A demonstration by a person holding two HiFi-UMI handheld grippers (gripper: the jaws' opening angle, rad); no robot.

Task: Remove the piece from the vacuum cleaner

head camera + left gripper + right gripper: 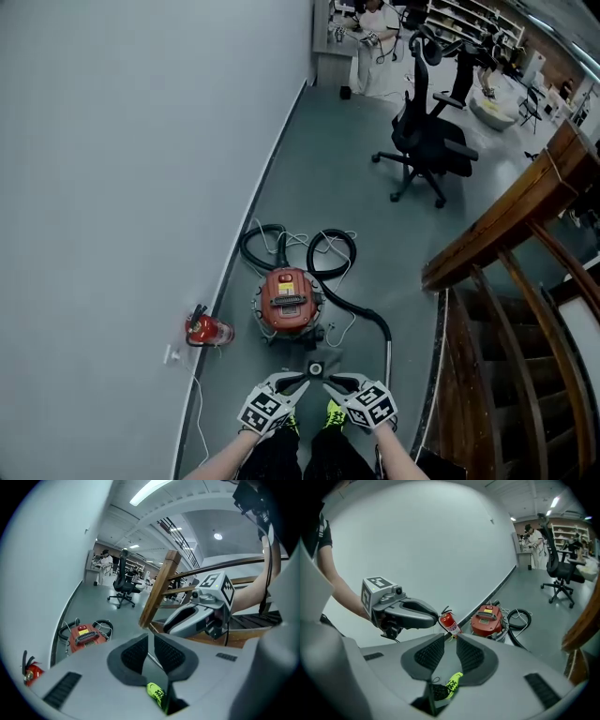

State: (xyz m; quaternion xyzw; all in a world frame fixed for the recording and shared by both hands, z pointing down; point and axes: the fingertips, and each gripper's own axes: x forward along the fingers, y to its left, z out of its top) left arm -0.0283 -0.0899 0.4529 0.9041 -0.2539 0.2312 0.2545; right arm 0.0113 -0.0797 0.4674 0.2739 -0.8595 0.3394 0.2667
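The red vacuum cleaner [288,300] stands on the grey floor by the wall, its black hose [328,246] coiled behind it and running to a metal wand [388,361]. A small dark nozzle piece [317,365] lies just in front of it. My left gripper [302,382] and right gripper [328,382] hover side by side above that piece, tips nearly meeting, well off the floor. In the left gripper view the jaws [151,638] stand slightly apart with nothing between them. The right gripper's jaws [450,638] stand somewhat wider, also empty. The vacuum [487,619] lies far below them.
A red fire extinguisher [208,330] lies by the white wall [112,187] to the vacuum's left. A wooden stair railing [506,220] descends at the right. A black office chair [427,141] stands farther back, and a person [370,37] works at the far end.
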